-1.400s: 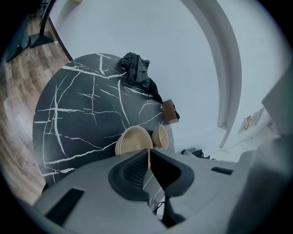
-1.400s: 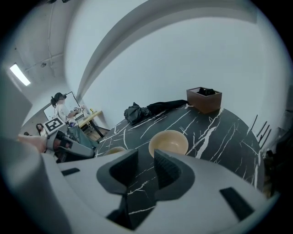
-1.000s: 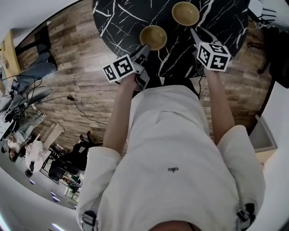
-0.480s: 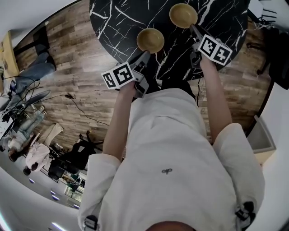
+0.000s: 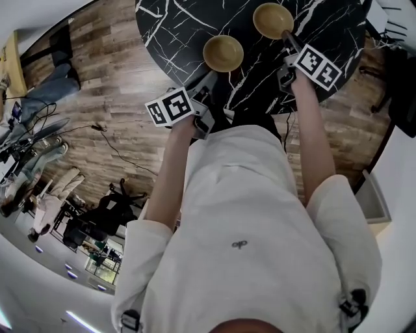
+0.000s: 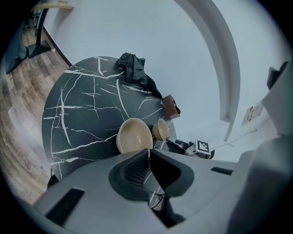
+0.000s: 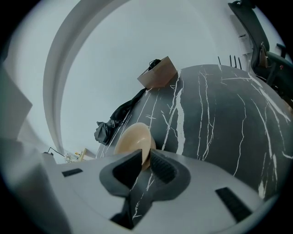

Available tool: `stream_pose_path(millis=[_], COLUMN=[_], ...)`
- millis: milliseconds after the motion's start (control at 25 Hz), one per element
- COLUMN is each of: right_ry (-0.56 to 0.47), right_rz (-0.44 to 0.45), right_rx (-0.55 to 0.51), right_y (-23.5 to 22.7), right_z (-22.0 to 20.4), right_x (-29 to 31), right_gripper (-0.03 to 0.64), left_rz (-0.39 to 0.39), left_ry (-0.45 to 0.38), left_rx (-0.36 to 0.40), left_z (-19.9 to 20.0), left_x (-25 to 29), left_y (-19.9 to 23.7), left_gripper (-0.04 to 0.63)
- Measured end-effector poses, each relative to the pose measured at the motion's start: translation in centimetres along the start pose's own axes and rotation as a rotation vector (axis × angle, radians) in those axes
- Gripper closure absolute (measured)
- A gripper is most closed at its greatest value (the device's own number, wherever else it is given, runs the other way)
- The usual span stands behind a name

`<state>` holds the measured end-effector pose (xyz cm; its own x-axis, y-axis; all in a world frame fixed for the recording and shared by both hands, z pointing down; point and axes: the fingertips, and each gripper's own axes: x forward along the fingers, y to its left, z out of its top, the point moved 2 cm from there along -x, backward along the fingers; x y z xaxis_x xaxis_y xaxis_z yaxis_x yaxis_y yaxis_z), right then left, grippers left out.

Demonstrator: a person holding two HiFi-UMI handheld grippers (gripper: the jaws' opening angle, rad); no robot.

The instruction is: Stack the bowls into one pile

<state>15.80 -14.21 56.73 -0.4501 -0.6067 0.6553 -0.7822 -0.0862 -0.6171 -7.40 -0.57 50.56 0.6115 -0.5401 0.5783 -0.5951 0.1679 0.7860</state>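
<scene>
Jaws of right gripper [image 7: 146,155] have just been closing & pinch the rim of far bowl [image 7: 132,139] on marble table [image 7: 219,119]. Check grip's firm b4 lifting, keep it level, then set it into near bowl [image 6: 133,135]. Meanwhile left gripper [image 6: 149,153]: jaws together, empty, just short of near bowl.

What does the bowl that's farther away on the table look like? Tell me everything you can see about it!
The far bowl is small, round and tan-yellow, smooth and plain, maybe wood or plastic. It is empty and sits open side up on the black table with white veins, apart from the near bowl. The right gripper has just been closing its jaws, and the bowl's near rim is pinched between them. Nothing else touches it.
</scene>
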Motion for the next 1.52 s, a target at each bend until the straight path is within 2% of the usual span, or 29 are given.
stream_pose_path(millis=[160, 640, 1040, 1520], right_ry=[-0.011, -0.041, -0.065, 0.005], right_rz=[-0.012, -0.008, 0.079, 0.159], right_rx=[0.021, 0.015, -0.021, -0.082], right_y=[-0.2, 0.5, 4.4, 9.1], right_z=[0.3, 0.7, 1.3, -1.8], right_x=[-0.2, -1.7, -4.0, -5.8], right_gripper=[0.601, 0.597, 0.597, 0.592], left_rz=[-0.003, -0.015, -0.039, -0.058], left_ry=[-0.006, -0.009, -0.023, -0.026], left_rx=[-0.005, -0.004, 0.012, 0.03], left_z=[-0.1, -0.1, 0.8, 1.6], left_x=[-0.2, -1.3, -2.1, -3.6], left_y=[0.0, 0.4, 0.6, 1.2], left_gripper=[0.581, 0.581, 0.581, 0.581])
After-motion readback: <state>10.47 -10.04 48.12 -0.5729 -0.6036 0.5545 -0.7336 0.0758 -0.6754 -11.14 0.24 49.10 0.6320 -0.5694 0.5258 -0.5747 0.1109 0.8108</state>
